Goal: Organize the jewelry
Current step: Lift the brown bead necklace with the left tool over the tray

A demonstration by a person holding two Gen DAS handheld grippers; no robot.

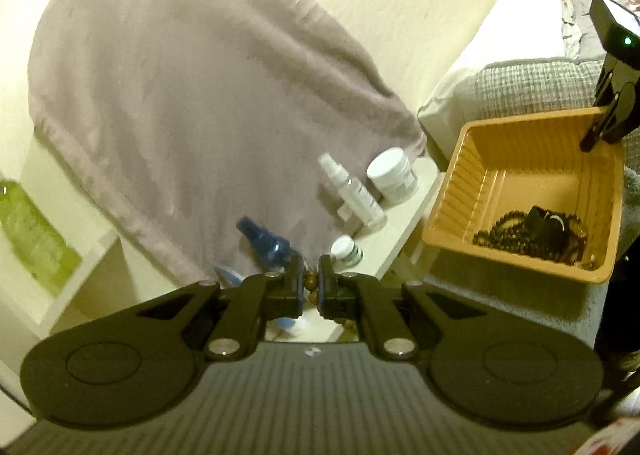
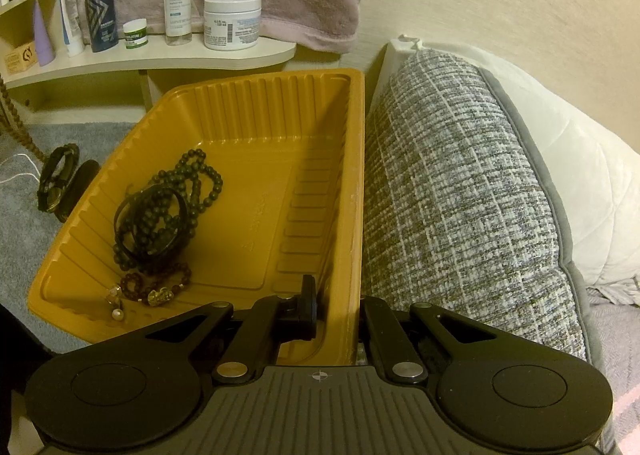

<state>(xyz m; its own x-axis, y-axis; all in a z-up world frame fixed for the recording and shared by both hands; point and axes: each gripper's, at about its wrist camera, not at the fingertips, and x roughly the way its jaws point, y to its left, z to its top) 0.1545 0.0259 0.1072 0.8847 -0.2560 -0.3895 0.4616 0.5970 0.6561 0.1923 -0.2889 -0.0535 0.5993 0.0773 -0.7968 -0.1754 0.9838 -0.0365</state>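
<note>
On the left, our left claw (image 1: 311, 287) is clamped on a brown bead strand (image 1: 312, 287), held up in front of the shelf (image 2: 160, 59) of bottles. Right of it, the yellow tray (image 2: 260, 183) rests on the grey bed cover, with dark bead bracelets (image 2: 168, 207) piled at its left end. Our right claw (image 2: 336, 311) pinches the tray's right wall, beside the woven pillow (image 2: 460, 195).
</note>
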